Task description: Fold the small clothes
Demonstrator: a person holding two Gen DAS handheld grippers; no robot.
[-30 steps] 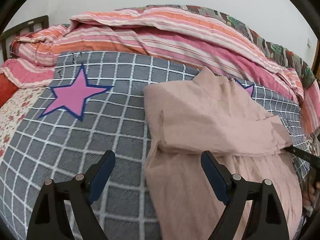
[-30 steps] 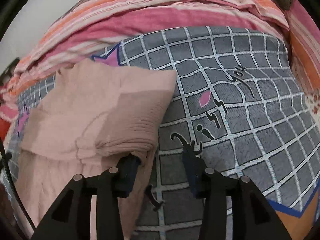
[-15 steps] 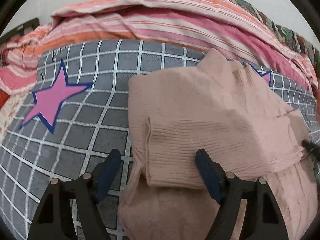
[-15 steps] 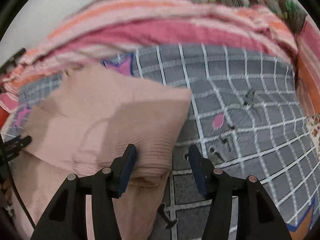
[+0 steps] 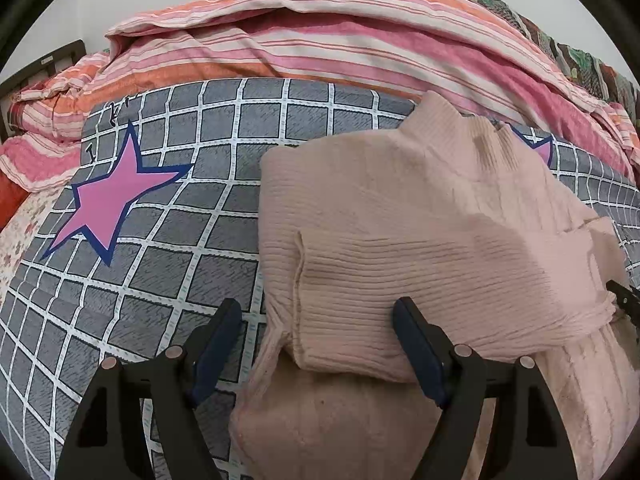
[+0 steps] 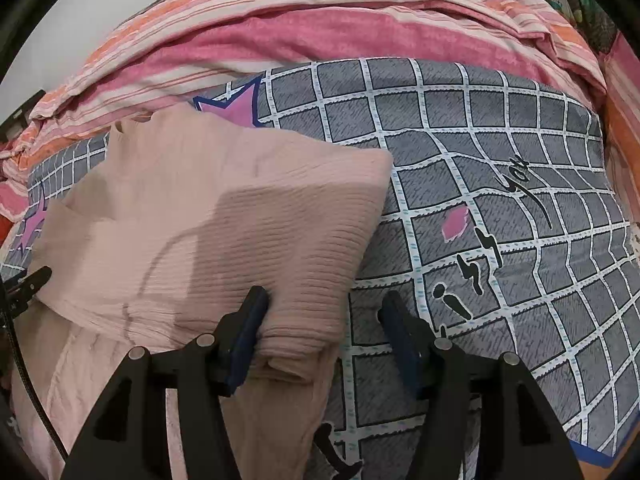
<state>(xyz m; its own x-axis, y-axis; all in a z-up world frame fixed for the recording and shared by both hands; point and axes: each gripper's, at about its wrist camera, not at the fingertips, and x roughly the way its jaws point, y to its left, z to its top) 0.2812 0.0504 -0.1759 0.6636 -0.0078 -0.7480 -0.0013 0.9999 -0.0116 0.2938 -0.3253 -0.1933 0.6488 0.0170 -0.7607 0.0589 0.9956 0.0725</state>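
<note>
Both open grippers advanced; left gripper, right gripper straddling sweater corners.

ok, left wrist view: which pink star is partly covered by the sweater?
The far star at the pink sweater collar; only its tip shows. The big star lies fully exposed.

A grey checked cover with pink stars spreads near; a striped quilt lies bunched far behind.

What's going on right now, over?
Left gripper open, right gripper open, both at the folded hem. Pink sweater half folded on the grey checked sheet. Nothing in the way.
</note>
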